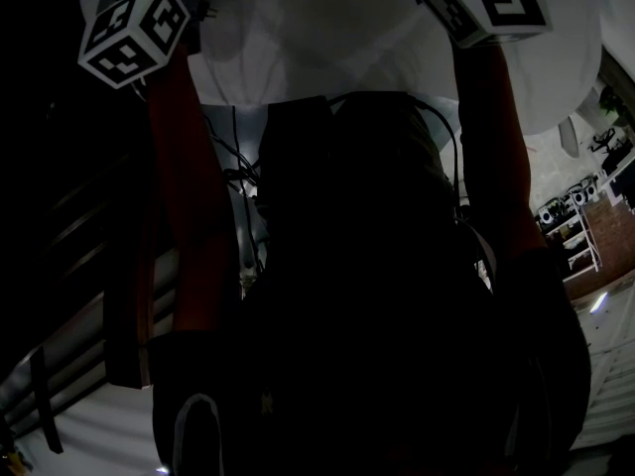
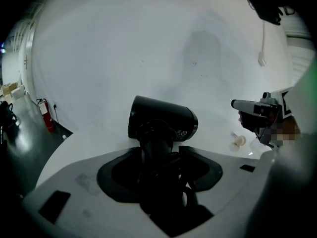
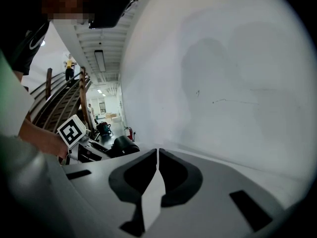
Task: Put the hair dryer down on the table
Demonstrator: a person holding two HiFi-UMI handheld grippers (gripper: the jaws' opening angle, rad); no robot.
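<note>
Left gripper view: down-tilted hand-held gripper point(image 2: 159, 151) tight on hair dryer point(image 2: 166, 117) (right hand-held gripper point(image 3: 157, 153) closed, empty)

Red fire extinguisher point(image 2: 47, 118), far left

Your head view cuts off the jaws of your left gripper point(image 1: 134, 30) and right gripper point(image 1: 486, 3) at its top edge. Between your left gripper's jaws, the lower handle of the black plastic hair dryer point(image 2: 163, 119) is hidden. Its cord there is an unreadable dark tangle.

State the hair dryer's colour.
Black: the round-barrelled hair dryer shows best in the left gripper view.
</note>
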